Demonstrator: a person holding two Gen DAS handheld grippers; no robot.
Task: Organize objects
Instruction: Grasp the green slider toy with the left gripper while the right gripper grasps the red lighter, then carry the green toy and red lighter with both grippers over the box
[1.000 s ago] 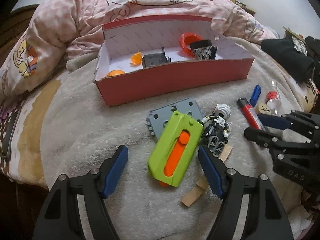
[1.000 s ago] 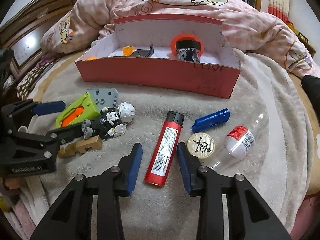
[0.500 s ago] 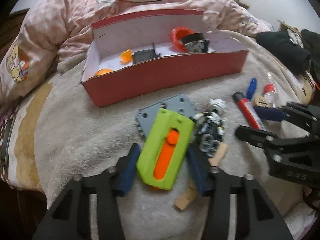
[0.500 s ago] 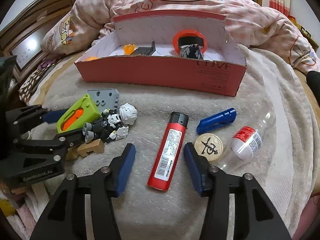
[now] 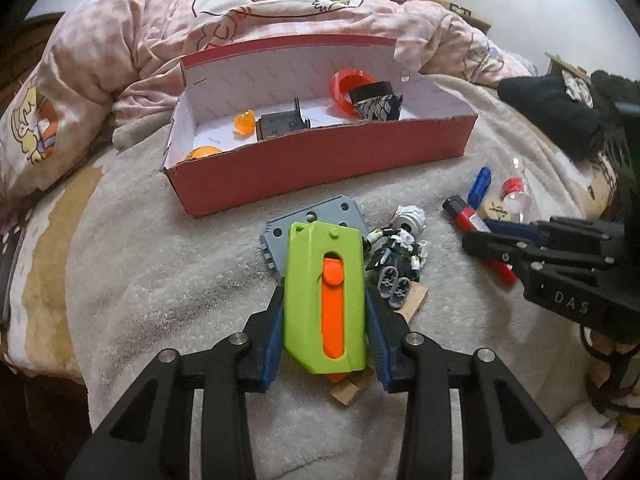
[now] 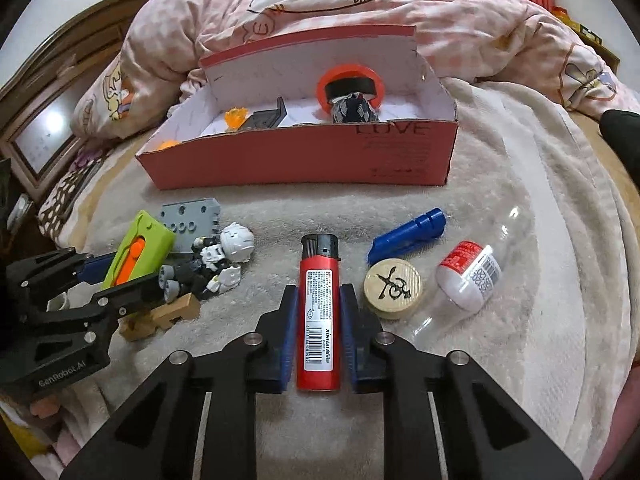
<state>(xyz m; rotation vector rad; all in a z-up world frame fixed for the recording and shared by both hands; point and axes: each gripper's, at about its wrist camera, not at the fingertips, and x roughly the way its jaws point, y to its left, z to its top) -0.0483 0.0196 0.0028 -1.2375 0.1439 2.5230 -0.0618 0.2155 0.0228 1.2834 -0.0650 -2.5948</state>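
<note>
Gripping from both sides, your left gripper has its blue pads against the long edges of the lime-green plastic slider case, and the jaws are closing on it. That case is a flat, slab-like block with a notched top corner and a slot down its face carrying a bright orange slider with a round knob. It lies on the grey fleece blanket of the bed, overlapping a grey plastic plate with round holes behind it.

Your right gripper straddles the red cylindrical lighter with a black cap; its jaws are closing too, narrowed to the lighter's width with the pads at its sides. The lighter lies lengthwise, cap pointing away from you, a white barcode label running along its body.

Just beside the green case sits a small black-and-white robot figure, touching a tan wooden block. Right of the lighter you have a round wooden disc with a black character, a blue plastic tube and a clear plastic bottle with a red-and-white label.

Behind everything stands the open red cardboard box with a white interior. It holds a red ring, a dark patterned roll, a black bracket and orange pieces.
</note>
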